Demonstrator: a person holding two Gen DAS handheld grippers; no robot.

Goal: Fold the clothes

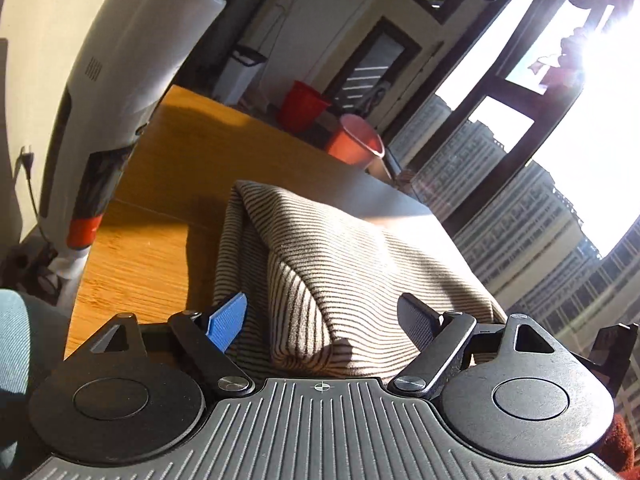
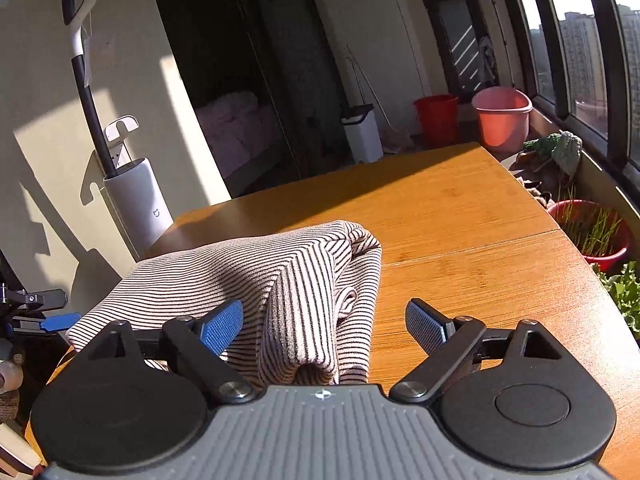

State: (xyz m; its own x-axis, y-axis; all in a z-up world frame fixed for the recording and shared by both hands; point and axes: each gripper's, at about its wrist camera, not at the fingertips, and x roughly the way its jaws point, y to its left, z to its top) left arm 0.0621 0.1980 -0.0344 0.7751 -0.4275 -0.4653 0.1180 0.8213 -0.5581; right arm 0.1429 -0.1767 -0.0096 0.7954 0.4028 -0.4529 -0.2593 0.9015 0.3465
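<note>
Two grippers face one striped garment (image 2: 288, 276) bunched in a loose heap on the wooden desk (image 2: 460, 216). Left gripper (image 1: 324, 324) and right gripper (image 2: 324, 326) each hold their jaws wide, a fold of the garment between the pads, unpinched.

The folded garment (image 2: 280, 276) lies on the surface (image 2: 460, 248), near its front edge. The right gripper (image 2: 324, 322) sits before the garment's right end, the left gripper (image 1: 324, 320) before its left end — both with jaws spread apart, cloth between them. Behind the surface stand two buckets (image 2: 502, 118), side by side. A vacuum (image 2: 132, 196) stands left of the surface, against the wall.
</note>
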